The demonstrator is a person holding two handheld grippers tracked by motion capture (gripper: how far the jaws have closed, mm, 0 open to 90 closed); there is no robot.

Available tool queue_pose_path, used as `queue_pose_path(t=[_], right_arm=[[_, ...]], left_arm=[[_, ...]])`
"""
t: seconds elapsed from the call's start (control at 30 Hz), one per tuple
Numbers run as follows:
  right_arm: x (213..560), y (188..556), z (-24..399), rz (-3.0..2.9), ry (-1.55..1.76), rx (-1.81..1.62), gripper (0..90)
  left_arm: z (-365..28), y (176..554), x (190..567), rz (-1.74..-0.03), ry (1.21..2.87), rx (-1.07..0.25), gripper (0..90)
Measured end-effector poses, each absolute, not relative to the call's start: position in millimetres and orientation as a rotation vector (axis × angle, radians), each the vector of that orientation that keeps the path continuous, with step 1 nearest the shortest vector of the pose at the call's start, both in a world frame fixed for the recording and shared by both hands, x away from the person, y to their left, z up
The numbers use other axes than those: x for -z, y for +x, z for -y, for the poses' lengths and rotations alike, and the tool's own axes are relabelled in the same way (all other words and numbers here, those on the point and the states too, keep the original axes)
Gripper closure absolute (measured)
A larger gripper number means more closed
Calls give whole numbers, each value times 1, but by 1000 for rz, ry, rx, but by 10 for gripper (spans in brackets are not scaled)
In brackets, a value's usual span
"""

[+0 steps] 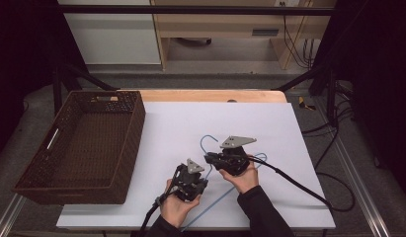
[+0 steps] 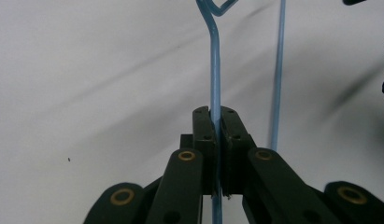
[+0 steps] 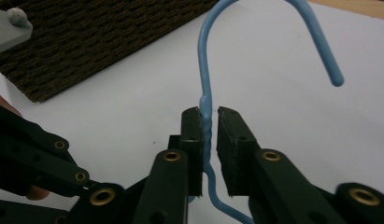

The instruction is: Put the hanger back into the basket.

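A white sheet (image 1: 269, 128) covered the table, with a dark wicker basket (image 1: 134, 128) standing empty at its left edge and a blue wire hanger (image 1: 208, 140) lying near the front, between the two hands. The left gripper (image 2: 216, 122) was clamped tight on one straight wire of the hanger. The right gripper (image 3: 207, 122) straddled the twisted neck below the hook (image 3: 320, 42), its jaws a little apart, one pad touching the wire and the other clear. The likely trouble was the thin, springy wire: with only one firm grip, a lift could let the hanger swivel in the left jaws or slip past the right pads, and uneven pulling might bend it. Both hands sat low and close together, forearms entering from the near edge, the right hand (image 1: 245, 178) angled inward toward the neck.
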State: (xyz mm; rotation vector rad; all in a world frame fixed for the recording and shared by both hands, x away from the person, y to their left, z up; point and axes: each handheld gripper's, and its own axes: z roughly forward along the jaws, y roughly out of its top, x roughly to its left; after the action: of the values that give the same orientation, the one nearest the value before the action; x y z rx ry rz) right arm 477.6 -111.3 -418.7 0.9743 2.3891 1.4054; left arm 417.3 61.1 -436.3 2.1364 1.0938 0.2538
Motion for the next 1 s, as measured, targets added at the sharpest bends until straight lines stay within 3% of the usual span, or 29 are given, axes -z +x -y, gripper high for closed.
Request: queue_pose_path(t=[0.37, 0.8, 1.0], right_arm=[[395, 454, 150, -2294, 924, -1513, 566], [388, 438, 203, -2154, 962, -1492, 158], [388, 432, 218, -2111, 990, -1456, 76]], left_arm=[[-70, 414, 421, -1073, 2091, -301, 874], [-77, 417, 391, -982, 2081, -362, 874], [-84, 423, 373, -946, 2080, -371, 873]])
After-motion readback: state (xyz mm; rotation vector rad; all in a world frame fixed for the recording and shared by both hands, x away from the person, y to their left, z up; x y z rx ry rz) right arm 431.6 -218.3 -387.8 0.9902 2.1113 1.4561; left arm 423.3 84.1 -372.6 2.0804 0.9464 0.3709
